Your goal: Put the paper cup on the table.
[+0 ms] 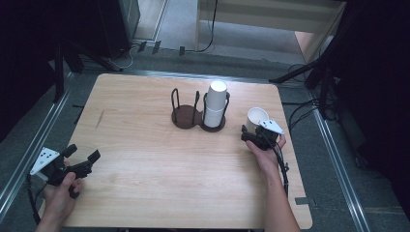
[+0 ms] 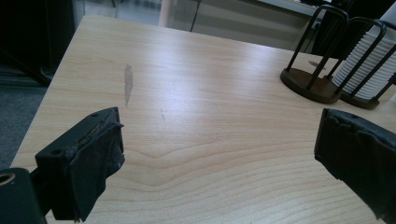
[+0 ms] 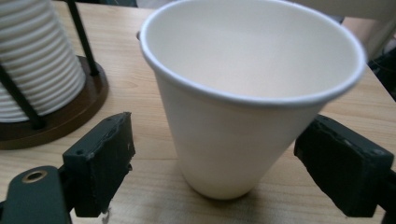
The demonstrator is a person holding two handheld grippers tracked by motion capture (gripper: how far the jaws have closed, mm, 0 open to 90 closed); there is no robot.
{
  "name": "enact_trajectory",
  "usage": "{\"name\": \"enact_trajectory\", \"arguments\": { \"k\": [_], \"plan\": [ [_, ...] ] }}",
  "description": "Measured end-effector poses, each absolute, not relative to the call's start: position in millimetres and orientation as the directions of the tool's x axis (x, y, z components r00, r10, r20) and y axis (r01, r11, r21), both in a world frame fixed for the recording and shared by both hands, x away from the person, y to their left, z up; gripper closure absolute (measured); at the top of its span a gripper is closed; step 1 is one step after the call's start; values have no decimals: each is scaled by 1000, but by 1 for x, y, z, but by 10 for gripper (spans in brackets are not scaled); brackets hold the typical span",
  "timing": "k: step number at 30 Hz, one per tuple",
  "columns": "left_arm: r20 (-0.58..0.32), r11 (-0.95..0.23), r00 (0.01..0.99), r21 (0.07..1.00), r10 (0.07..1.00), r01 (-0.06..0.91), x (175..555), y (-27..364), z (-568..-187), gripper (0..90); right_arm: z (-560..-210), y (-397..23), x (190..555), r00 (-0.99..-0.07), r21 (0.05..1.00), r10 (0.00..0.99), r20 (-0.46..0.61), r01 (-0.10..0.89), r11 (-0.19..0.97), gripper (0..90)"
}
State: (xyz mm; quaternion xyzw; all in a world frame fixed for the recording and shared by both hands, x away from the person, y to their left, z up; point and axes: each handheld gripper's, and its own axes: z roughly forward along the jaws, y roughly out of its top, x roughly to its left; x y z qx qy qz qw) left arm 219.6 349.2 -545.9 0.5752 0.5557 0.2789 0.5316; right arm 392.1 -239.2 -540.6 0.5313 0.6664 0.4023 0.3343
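Upright at centre right of the high view, just beside the cup holder (image 1: 199, 117), the paper cup (image 1: 256, 117) is seen between the released right gripper (image 1: 248, 135) jaws, untouched, while the open left gripper (image 1: 83, 156) is kept well apart at lower left.

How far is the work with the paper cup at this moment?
One white paper cup stands upright on the table, apart from the stack of cups in the two-ring holder. In hand: the right tool brackets this cup, jaws open, pads not pressing. The left tool waits open. Left: probably grasping or moving it; the holder's other ring is empty.
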Motion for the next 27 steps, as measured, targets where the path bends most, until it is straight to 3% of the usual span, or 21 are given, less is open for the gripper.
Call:
{"name": "enact_trajectory", "arguments": {
  "k": [7, 27],
  "plan": [
    [-265, 178, 224, 921, 938, 345, 220, 348, -546, 14, -540, -249, 370, -276, 909, 961, -12, 398, 126, 1],
    [-263, 179, 210, 920, 942, 349, 219, 347, -547, 14, -521, -283, 314, -341, 944, 940, 27, 318, 88, 0]
  ]
}}
